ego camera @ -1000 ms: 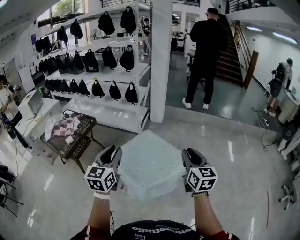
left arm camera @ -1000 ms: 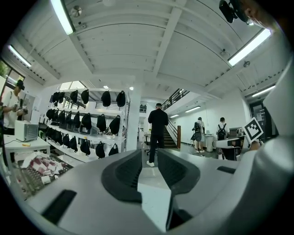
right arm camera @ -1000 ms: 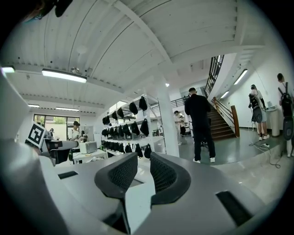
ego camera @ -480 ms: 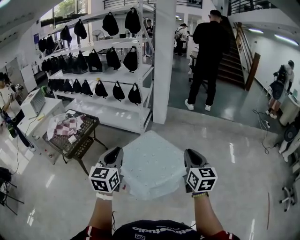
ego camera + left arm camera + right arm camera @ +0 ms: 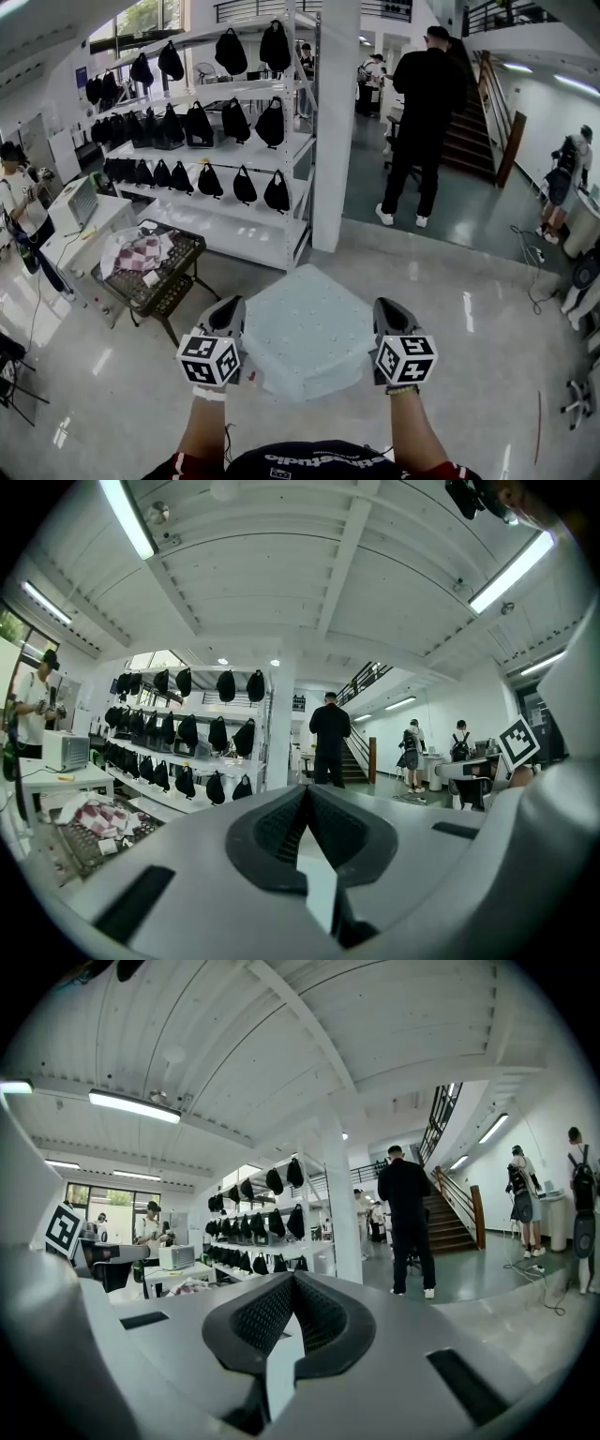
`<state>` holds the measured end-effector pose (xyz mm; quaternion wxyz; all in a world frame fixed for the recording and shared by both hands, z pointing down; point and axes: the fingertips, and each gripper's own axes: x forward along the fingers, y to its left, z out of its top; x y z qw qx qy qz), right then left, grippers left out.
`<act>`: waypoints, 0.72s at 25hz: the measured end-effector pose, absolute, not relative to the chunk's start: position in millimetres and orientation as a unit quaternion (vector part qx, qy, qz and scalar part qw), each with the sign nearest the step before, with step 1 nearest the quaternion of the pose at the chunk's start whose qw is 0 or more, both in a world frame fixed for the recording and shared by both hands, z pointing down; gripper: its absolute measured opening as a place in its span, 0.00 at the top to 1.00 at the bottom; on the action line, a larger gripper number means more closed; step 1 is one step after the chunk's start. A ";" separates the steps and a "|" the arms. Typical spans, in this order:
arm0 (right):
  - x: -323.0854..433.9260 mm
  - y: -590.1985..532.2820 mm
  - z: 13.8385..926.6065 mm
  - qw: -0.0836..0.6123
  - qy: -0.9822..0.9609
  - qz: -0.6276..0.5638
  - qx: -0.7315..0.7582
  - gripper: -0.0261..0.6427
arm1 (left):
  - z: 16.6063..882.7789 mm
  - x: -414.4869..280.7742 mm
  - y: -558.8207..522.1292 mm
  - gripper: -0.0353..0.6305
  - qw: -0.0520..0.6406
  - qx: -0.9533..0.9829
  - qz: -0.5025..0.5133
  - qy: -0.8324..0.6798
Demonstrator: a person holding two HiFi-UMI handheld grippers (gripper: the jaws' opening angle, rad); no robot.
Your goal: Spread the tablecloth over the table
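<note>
In the head view a pale blue-white tablecloth (image 5: 305,328), folded into a flat slab, spans between my two grippers above the shiny floor. My left gripper (image 5: 231,309) is shut on its left edge and my right gripper (image 5: 387,309) on its right edge, both pointing level and forward. In the left gripper view the dark pads (image 5: 281,822) meet at the left gripper (image 5: 307,794) tips, with a pale strip of the tablecloth (image 5: 320,892) pinched lower down. The right gripper (image 5: 293,1279) looks the same, with a strip of the tablecloth (image 5: 279,1372) between its pads (image 5: 258,1316).
A white shelf rack (image 5: 220,141) hung with black bags stands ahead left beside a white pillar (image 5: 336,122). A black wire cart (image 5: 150,272) holding cloth sits at the left. A person in black (image 5: 422,112) stands before the stairs (image 5: 473,122). Other people are at both edges.
Both pairs of jaws have shut on the tablecloth's side edges. The cloth and grippers sit slightly further forward and right against the room.
</note>
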<state>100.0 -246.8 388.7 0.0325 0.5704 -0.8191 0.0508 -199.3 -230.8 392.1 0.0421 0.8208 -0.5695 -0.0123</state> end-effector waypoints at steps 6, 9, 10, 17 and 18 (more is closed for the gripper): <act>93.4 -248.4 394.5 0.045 -0.821 0.049 0.567 0.92 | 396.4 -203.0 -232.2 0.92 0.047 0.821 -0.013 -0.568; 93.1 -248.0 394.3 0.046 -0.822 0.050 0.566 0.92 | 396.2 -203.1 -232.0 0.92 0.049 0.821 -0.016 -0.568; 94.2 -247.8 394.1 0.046 -0.821 0.049 0.567 0.92 | 396.3 -202.1 -232.2 0.92 0.050 0.822 -0.017 -0.568; 98.5 -247.2 394.7 0.044 -0.821 0.053 0.567 0.92 | 397.0 -195.2 -234.3 0.92 0.049 0.824 -0.015 -0.564; 98.3 -246.9 395.0 0.043 -0.821 0.053 0.567 0.92 | 397.7 -195.3 -234.8 0.92 0.049 0.825 -0.014 -0.563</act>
